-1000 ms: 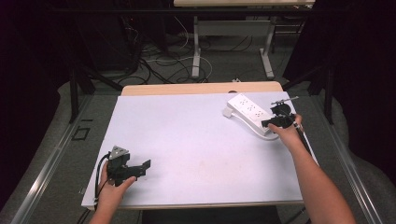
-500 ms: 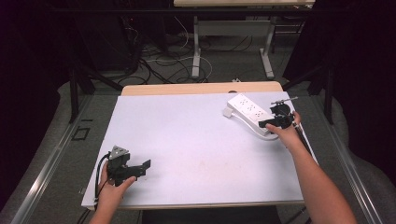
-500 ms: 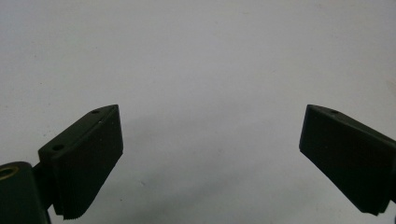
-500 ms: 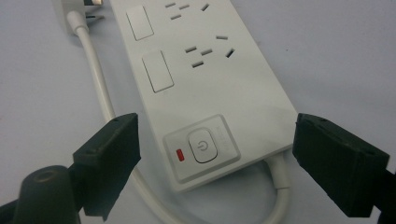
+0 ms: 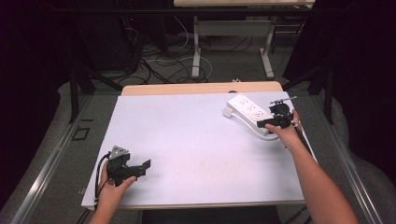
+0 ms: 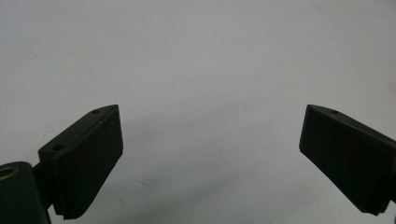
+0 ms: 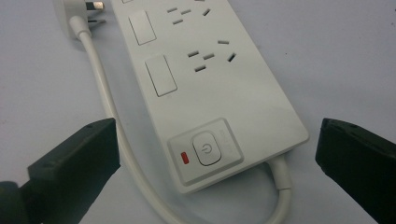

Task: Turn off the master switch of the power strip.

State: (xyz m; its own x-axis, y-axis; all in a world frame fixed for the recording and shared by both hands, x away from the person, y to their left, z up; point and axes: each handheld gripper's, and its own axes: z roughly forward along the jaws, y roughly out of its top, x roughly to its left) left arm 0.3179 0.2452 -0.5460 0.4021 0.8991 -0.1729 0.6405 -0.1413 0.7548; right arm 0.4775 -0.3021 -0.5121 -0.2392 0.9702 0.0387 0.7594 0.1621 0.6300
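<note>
White power strip (image 5: 248, 112) lies flat on the white table (image 5: 196, 140), at the far right part of it, long axis running diagonally from far-left to near-right. In the right gripper view the strip's near end, w/ the round power button (image 7: 206, 148) and small red indicator (image 7: 184, 158), sits between the two black jaws, a bit fwd of the pads; neither pad touches it, gap on both sides. Rocker switches (image 7: 160, 74) and socket holes run away up the strip. Its white cord (image 7: 109, 116) leaves the near end, loops back just beside the left jaw and runs alongside the strip to the white plug (image 7: 77, 11), which lies on the table near the strip's far end. Right gripper (image 5: 271, 124) is at the strip's near-right end in the high view, jaws wide apart, having just been opening, strip end between them but not clamped. Left gripper (image 5: 140, 169) rests at the near-left part of the table, well apart from the strip, jaws spread wide w/ bare tabletop between them.
</note>
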